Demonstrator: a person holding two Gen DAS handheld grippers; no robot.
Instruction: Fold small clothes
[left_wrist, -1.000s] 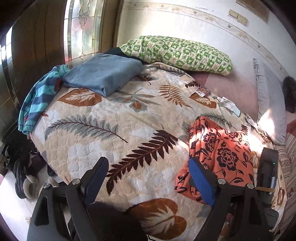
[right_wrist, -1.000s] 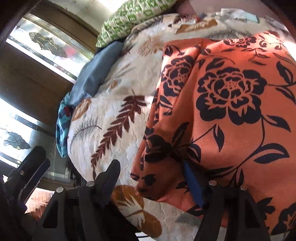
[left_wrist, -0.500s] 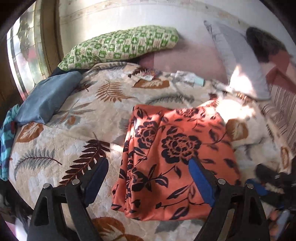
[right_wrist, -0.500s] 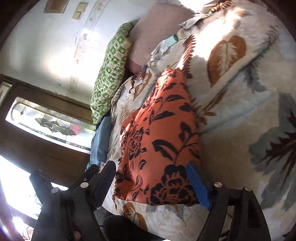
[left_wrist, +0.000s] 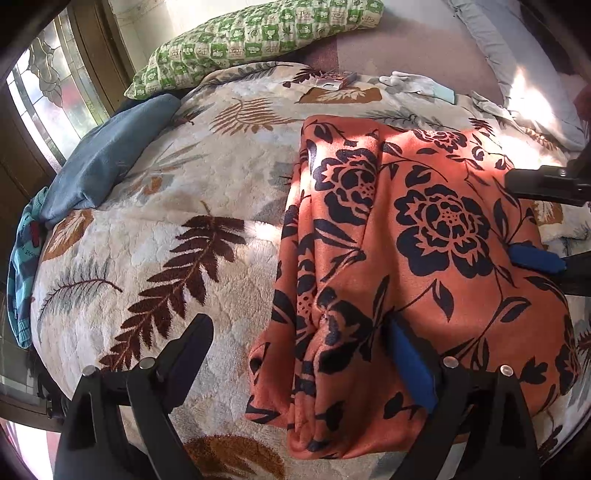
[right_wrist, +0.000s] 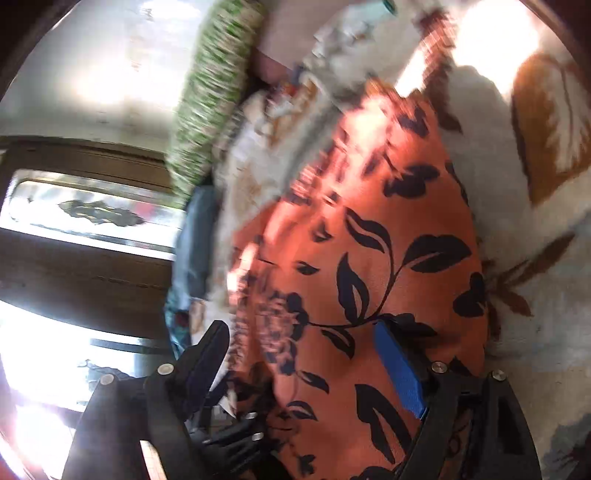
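both tongs (left_wrist: 299, 354) (right_wrist: 303, 354) released, right opening, over orange garment (left_wrist: 406, 258) on leaf-print blanket (left_wrist: 166, 229).

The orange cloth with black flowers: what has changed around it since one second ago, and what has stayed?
Both tongs swung over the orange floral cloth, which now fills the left wrist view. The left tongs stand open over its near edge, holding nothing. The right tongs are opening above it. The cloth stays folded on the leaf-patterned blanket; the folded blue garment and green pillow did not move.
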